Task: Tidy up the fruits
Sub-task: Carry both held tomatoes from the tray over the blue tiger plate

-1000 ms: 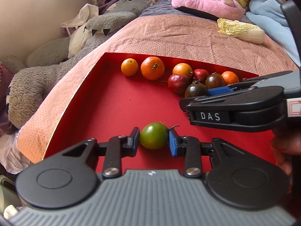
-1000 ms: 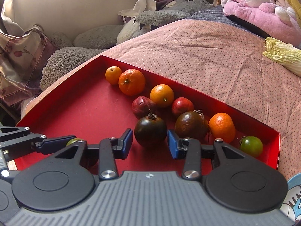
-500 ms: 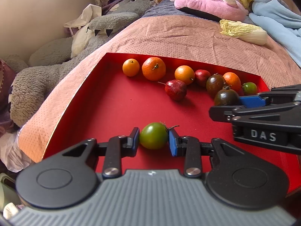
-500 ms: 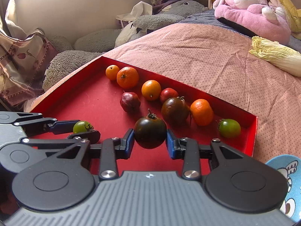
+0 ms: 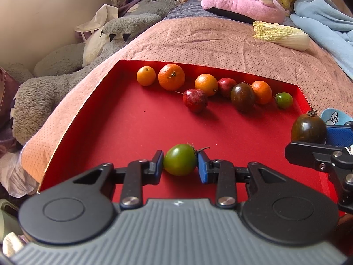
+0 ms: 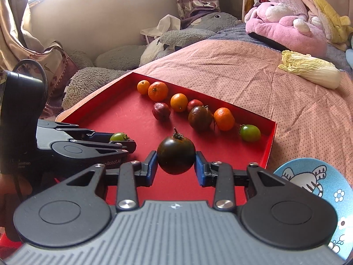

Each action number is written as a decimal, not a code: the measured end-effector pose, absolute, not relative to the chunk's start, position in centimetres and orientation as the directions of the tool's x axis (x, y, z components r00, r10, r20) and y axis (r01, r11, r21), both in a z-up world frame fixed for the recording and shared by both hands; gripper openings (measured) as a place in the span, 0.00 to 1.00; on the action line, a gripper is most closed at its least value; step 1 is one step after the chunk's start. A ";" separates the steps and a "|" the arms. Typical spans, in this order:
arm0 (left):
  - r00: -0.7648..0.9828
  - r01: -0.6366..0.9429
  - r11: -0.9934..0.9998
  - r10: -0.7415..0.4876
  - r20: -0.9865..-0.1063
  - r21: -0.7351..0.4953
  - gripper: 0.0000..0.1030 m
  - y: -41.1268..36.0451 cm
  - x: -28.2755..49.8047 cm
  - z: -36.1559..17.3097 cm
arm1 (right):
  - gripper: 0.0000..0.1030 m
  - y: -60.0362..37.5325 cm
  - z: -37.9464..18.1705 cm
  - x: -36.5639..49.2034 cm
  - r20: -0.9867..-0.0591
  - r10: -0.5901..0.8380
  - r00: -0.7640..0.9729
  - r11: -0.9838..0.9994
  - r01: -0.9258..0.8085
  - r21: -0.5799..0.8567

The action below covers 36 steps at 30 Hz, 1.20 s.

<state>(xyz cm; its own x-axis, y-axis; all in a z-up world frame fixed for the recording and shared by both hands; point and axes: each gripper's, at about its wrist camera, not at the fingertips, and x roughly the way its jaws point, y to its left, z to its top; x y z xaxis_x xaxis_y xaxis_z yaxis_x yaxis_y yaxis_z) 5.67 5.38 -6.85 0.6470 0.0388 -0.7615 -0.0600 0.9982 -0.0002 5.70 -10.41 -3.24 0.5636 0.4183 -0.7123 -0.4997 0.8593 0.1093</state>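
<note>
My left gripper [image 5: 180,163] is shut on a green tomato [image 5: 179,163] over the near part of the red tray [image 5: 132,119]. My right gripper [image 6: 176,163] is shut on a dark purple tomato [image 6: 176,155], held above the tray's right side; the same tomato [image 5: 308,128] shows at the right edge of the left wrist view. Along the tray's far wall lie several oranges [image 5: 171,77], two red fruits [image 5: 195,100], another dark tomato [image 5: 242,97] and a second green tomato [image 5: 284,100].
A blue bowl [image 6: 313,196] with a cartoon print sits just right of the tray on the pink bedspread [image 6: 253,75]. A napa cabbage [image 6: 308,72] lies farther back. Plush toys [image 6: 284,28] crowd the back and the left side.
The right gripper has lifted the dark tomato out of the fruit row and carried it right and up, toward the tray's right edge. The left gripper with its green tomato has stayed put.
</note>
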 end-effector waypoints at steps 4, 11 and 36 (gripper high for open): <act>0.652 -0.058 0.998 0.044 -0.757 0.008 0.35 5.0 5.4 -6.6 | 0.40 -10.9 -2.9 5.0 -0.707 0.422 0.567 0.859 -0.499 0.113; 0.662 -0.050 0.998 0.050 -0.748 0.023 0.35 4.2 5.0 -6.1 | 0.40 -11.7 -2.5 4.4 -0.695 0.430 0.577 0.862 -0.492 0.124; 0.677 -0.002 0.999 0.041 -0.735 0.053 0.35 1.9 4.2 -5.1 | 0.40 -14.6 -1.7 2.7 -0.667 0.427 0.610 0.878 -0.455 0.146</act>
